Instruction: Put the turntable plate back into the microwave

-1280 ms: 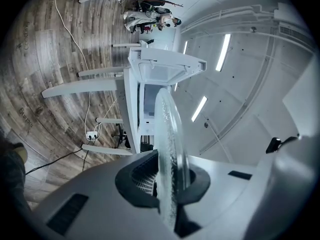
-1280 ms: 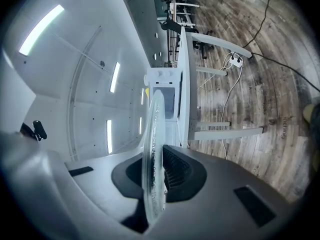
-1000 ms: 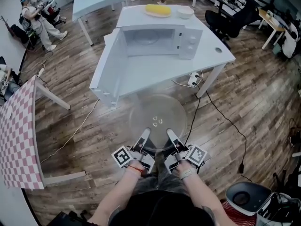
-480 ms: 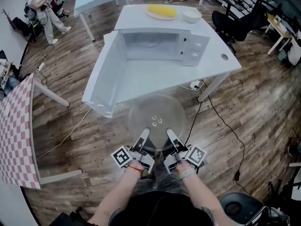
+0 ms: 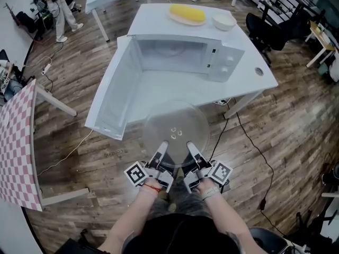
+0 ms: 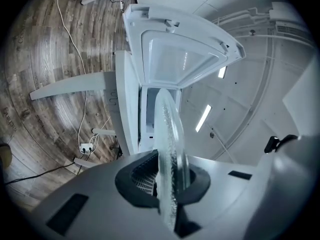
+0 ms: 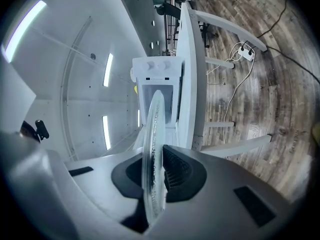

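A clear glass turntable plate (image 5: 176, 132) is held level in front of me, over the near edge of the white table (image 5: 249, 78). My left gripper (image 5: 161, 148) and right gripper (image 5: 192, 148) are both shut on its near rim, side by side. In the left gripper view the turntable plate (image 6: 169, 149) stands edge-on between the jaws; the right gripper view shows the plate (image 7: 151, 154) the same way. The white microwave (image 5: 183, 54) sits on the table beyond, its door (image 5: 114, 97) swung wide to the left and its cavity facing me.
Behind the microwave stand a yellow item on a plate (image 5: 186, 14) and a white bowl (image 5: 224, 20). A checked tablecloth table (image 5: 16, 147) is at left, a power strip with cables (image 5: 222, 103) under the table, and a person (image 5: 53, 4) at far left.
The table and microwave have come closer and lower in the head view as I moved forward with the plate. Both grippers keep the same hold on its rim.
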Available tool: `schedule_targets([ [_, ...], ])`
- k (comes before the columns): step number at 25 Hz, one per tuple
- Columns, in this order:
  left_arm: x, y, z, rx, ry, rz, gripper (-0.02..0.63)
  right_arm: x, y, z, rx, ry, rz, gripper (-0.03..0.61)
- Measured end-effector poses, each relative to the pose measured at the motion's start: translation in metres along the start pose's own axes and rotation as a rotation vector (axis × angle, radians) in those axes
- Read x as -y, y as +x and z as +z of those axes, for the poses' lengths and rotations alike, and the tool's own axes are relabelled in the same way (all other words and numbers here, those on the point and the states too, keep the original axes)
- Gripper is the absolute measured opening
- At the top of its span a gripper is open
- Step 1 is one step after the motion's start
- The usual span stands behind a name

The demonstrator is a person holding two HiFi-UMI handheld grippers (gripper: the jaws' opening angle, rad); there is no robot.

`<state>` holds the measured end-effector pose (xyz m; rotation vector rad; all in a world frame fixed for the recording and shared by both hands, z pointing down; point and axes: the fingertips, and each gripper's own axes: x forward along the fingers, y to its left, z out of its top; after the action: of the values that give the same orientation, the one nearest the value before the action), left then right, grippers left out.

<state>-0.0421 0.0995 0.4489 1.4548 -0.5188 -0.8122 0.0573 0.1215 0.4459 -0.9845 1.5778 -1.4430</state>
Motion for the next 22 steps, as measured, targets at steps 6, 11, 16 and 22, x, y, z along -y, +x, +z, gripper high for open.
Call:
schedule_targets([
  [6, -0.006, 0.022, 0.007, 0.026, 0.003, 0.007, 0.031, 0.005, 0.017, 0.019, -0.025, 0.003, 0.001, 0.04],
  [11, -0.008, 0.037, 0.011, 0.051, 0.006, -0.001, 0.031, 0.008, 0.03, 0.032, -0.053, 0.011, 0.005, 0.04],
  [16, -0.012, 0.053, 0.015, 0.07, 0.015, -0.006, 0.031, 0.011, 0.041, 0.048, -0.066, 0.007, 0.014, 0.04],
  [22, -0.015, 0.061, 0.017, 0.089, 0.007, -0.004, 0.031, 0.011, 0.047, 0.055, -0.075, 0.01, 0.013, 0.04],
])
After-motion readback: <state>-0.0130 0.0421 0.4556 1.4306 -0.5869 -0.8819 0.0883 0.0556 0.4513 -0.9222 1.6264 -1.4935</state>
